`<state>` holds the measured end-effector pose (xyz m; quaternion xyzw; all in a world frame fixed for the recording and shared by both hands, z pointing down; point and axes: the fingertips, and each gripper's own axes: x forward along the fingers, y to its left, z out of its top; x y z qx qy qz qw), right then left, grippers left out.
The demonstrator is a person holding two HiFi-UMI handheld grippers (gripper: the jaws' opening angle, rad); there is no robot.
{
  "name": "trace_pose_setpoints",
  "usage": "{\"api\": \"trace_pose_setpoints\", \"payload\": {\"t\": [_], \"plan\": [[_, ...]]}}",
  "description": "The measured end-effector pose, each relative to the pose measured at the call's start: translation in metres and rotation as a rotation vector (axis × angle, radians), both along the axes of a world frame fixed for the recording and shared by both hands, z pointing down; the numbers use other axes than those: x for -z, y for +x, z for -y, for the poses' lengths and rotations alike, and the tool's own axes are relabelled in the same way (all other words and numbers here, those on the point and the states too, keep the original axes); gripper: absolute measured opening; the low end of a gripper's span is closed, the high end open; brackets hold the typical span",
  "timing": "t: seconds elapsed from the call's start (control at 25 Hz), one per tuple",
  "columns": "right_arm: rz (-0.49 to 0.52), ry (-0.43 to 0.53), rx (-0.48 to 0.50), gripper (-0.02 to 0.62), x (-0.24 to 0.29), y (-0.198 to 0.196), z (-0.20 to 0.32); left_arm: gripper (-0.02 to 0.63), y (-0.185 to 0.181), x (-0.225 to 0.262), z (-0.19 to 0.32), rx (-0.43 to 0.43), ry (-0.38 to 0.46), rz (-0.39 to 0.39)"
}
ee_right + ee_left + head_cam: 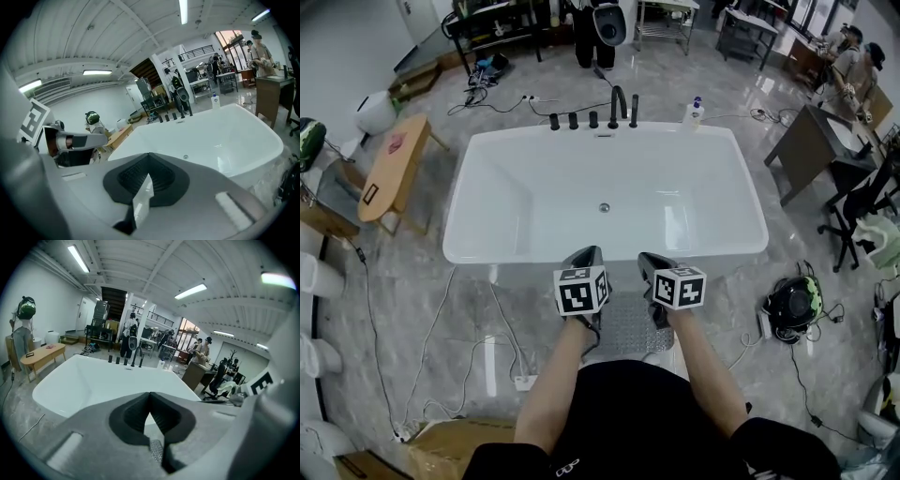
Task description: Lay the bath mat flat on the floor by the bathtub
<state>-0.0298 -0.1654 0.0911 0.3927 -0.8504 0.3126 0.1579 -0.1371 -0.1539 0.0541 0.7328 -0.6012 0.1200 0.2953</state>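
A white bathtub (609, 251) fills the middle of the head view. Just in front of its near rim, my left gripper (584, 258) and right gripper (654, 264) are held side by side above the floor. Between and below them hangs the grey dotted bath mat (630, 326), down toward the marble floor. In the left gripper view the jaws (150, 397) are shut, with a strip of the textured mat (156, 451) pinched between them. The right gripper (149, 159) is likewise shut on a pale fold of the mat (140, 201). Both point over the tub (93, 380).
Black taps and a faucet (619, 103) stand on the tub's far rim. A wooden table (394, 164) is at the left, a dark desk (811, 145) and office chair (862, 202) at the right. Cables, a power strip (525, 382), a round black device (792, 302) and a cardboard box (450, 445) lie nearby.
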Motion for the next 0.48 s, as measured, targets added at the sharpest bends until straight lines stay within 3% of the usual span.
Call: {"api": "trace_pose_setpoints", "payload": {"t": [0.32,0.48], "plan": [[-0.079,0.120,-0.001,0.003,0.034,-0.003,0.026,0.005,0.002,0.037,0.021,-0.025,0.077,0.019],[-0.064,0.173,-0.009,0.003,0.058,0.000,0.035,0.005,0.011,0.052,0.030,-0.035,0.104,0.049]]}}
